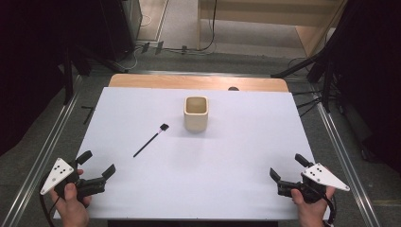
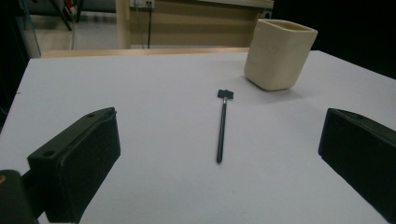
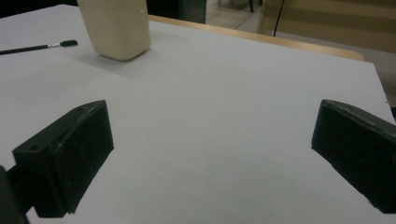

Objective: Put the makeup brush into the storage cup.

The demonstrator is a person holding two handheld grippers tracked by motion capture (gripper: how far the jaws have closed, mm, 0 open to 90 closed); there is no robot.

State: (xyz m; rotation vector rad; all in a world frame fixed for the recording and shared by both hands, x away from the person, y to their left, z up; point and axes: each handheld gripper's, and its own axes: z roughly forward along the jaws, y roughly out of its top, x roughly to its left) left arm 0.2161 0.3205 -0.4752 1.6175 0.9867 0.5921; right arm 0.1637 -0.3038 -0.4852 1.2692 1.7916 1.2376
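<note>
Beyond the left gripper's [image 2: 219, 154] spread jaws, brush [image 2: 222, 128] lengthwise.

Brush [image 1: 151, 140] lying on table [image 1: 236, 179], cup [image 1: 196, 114] standing just beyond and right of its head

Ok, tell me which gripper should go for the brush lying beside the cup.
Left, probably. The brush lies left of the cup, handle end angled toward the left gripper, whose jaws stand open and face it. The right gripper is open too, but farther off.

We see a white bench [image 1: 142, 198] with a wooden edge [image 1: 142, 81] at twelve o'clock. Cables [image 1: 208, 28] trail over the grey floor [image 1: 184, 19] beyond it.
</note>
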